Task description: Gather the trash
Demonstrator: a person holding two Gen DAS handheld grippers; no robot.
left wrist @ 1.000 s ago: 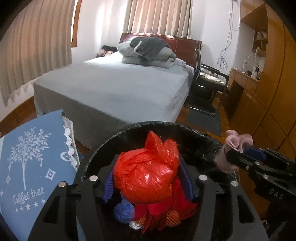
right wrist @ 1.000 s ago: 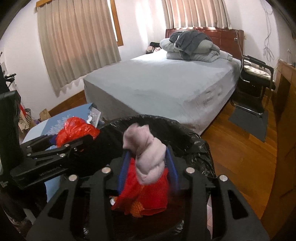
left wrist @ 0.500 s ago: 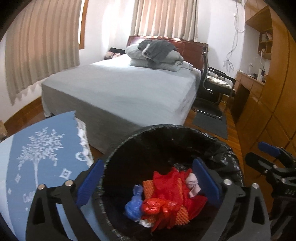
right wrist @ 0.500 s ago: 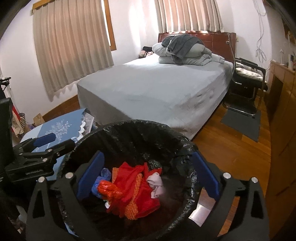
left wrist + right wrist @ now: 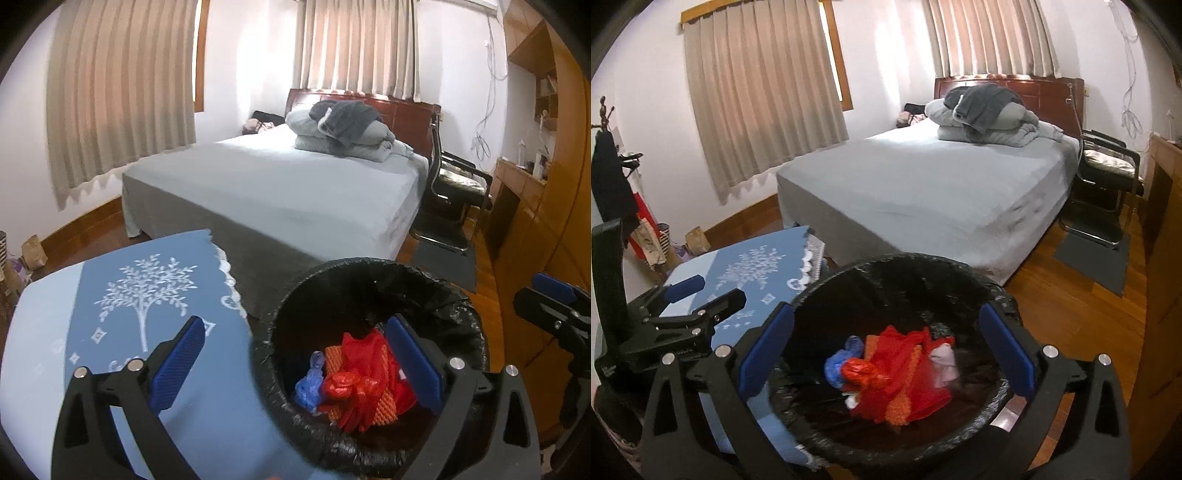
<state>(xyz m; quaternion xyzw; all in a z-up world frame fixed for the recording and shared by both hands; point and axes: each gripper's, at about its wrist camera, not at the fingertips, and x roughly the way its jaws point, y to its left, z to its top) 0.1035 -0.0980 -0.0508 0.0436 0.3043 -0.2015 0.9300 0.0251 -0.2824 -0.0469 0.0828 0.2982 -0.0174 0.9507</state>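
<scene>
Both claws have just been opening and are now standing wide with nothing between them: the left claw (image 5: 295,365) and right claw (image 5: 882,350) are hovering over the black-lined bin (image 5: 960,269). The red bag (image 5: 864,371) and pale wad (image 5: 943,360), gripped a second ago, are lying inside at 6 o'clock. That load is collected.

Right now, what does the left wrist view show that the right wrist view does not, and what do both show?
Only the left wrist view shows the wooden shelves on the right wall and the right gripper from the side.

Only the right wrist view shows the coat stand, the pale pink wad in the bin, and the left gripper from the side.

Both show the black-lined trash bin, the red bags in it, the blue tablecloth and the bed. Both grippers have just been opening; nothing is between their fingers.
</scene>
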